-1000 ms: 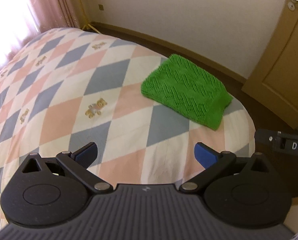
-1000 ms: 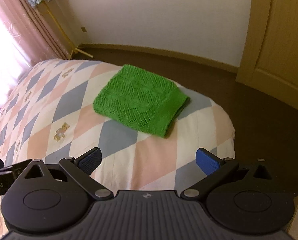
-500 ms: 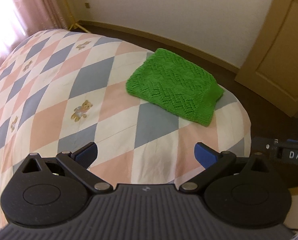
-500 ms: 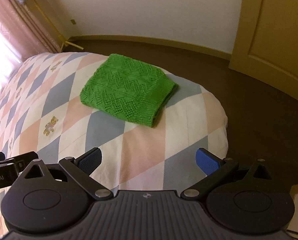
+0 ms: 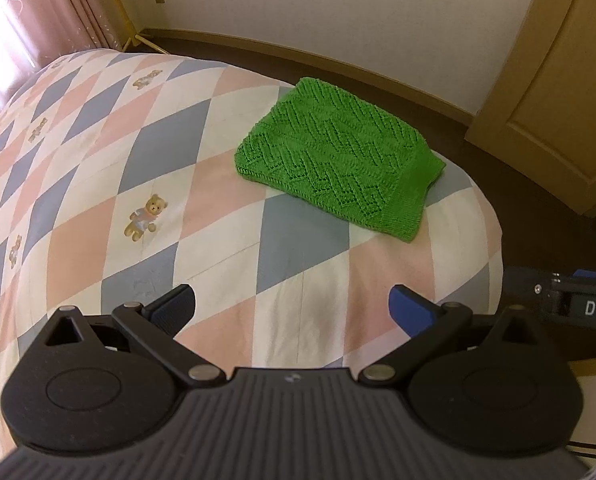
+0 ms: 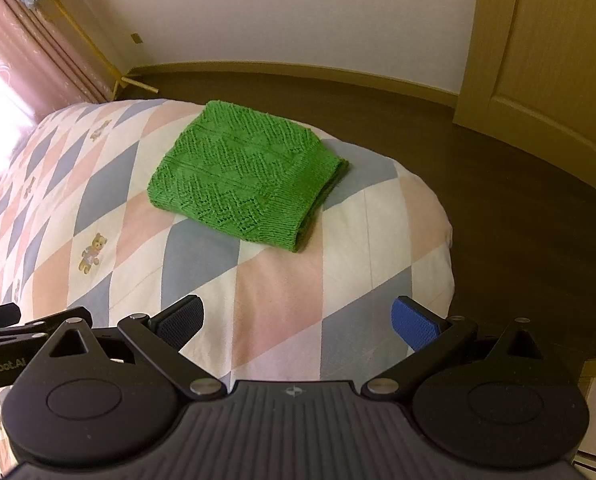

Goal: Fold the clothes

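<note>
Pulled back from folded green sweater (image 5: 338, 160) on quilt (image 5: 217, 248); left gripper (image 5: 291, 306) and right gripper (image 6: 298, 322) spread wide, empty. Best left undisturbed.

Free room: I see bare diamond-patterned quilted bed (image 5: 217, 240) all the way ahead.
Obstacle: only the folded green knitted sweater (image 5: 338, 160) near the bed's far corner.

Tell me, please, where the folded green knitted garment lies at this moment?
The folded green knitted garment lies flat near the far end of the diamond-patterned quilt, ahead of both open grippers, towards the wooden door.
</note>
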`<action>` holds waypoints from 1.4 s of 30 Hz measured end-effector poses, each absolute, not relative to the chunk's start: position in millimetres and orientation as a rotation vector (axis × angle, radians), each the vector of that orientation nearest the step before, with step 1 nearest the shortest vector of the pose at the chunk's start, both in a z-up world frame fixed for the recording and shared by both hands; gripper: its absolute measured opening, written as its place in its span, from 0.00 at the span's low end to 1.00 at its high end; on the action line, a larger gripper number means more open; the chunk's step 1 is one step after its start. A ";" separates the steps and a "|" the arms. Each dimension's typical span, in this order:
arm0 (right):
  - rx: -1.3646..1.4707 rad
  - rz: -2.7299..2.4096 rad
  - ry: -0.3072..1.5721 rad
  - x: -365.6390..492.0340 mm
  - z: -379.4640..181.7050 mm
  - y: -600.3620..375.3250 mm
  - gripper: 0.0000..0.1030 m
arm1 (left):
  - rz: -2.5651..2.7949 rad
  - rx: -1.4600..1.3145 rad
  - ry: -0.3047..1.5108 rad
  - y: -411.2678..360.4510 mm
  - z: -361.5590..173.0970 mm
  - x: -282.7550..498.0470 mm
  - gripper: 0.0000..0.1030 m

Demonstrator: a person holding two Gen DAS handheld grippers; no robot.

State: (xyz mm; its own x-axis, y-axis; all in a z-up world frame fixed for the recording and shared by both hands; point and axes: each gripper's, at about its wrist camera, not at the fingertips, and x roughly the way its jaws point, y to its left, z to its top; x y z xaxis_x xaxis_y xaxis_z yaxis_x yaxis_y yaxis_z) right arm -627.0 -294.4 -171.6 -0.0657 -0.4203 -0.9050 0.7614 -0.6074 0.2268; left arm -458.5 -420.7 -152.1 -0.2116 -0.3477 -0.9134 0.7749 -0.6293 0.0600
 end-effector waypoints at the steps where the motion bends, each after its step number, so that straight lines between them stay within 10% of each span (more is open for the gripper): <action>1: 1.367 -1.790 0.399 -627.6 -172.6 -295.1 1.00 | -1.915 1.294 0.541 -421.4 -153.7 -460.4 0.99; 42: 1.138 -1.504 0.572 -716.4 -148.2 -263.1 1.00 | -1.681 1.049 0.648 -317.8 -116.5 -514.0 0.99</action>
